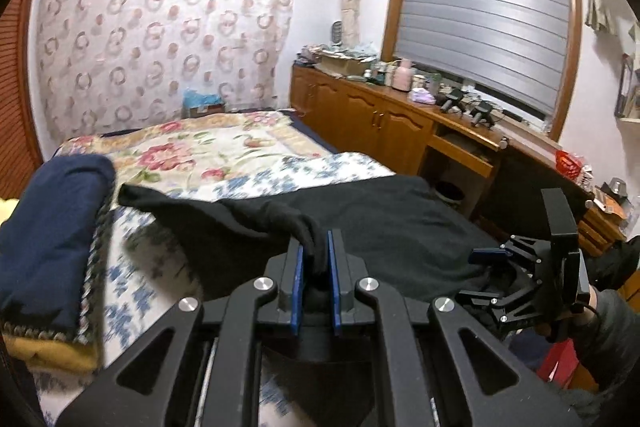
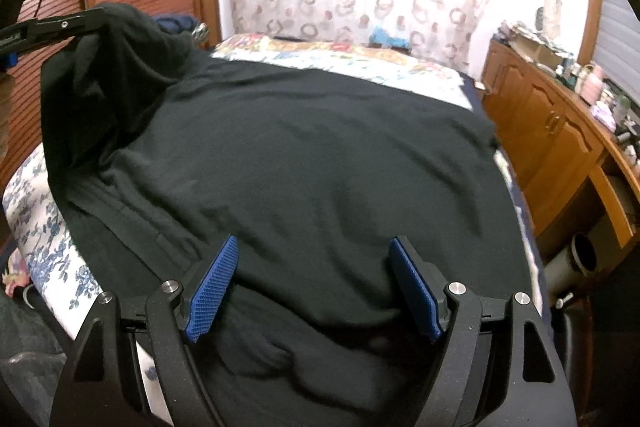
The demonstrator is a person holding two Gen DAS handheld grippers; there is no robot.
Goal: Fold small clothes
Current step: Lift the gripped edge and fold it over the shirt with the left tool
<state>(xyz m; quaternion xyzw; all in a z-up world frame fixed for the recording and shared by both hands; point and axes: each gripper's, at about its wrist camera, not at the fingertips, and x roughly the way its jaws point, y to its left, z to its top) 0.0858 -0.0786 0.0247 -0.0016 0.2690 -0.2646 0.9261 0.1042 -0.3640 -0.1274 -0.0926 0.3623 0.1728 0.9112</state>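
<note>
a: what is at the left of the right wrist view?

b: the left gripper (image 2: 86, 21), in the upper left, jaws nipped on a corner of the black garment (image 2: 300, 155) and holding it off the bed (image 2: 40, 227).

a: and the rest of the garment?

b: it covers the middle of the frame, spread over the floral bedding. it looks soft, light and limp (it sags in folds from the pinch), so it should drape rather than hold shape.

a: the lower part?

b: the right gripper (image 2: 314, 283), jaws wide, blue pads either side of the near hem, gripping nothing. i'd take an edge or corner, not the loose middle.
</note>
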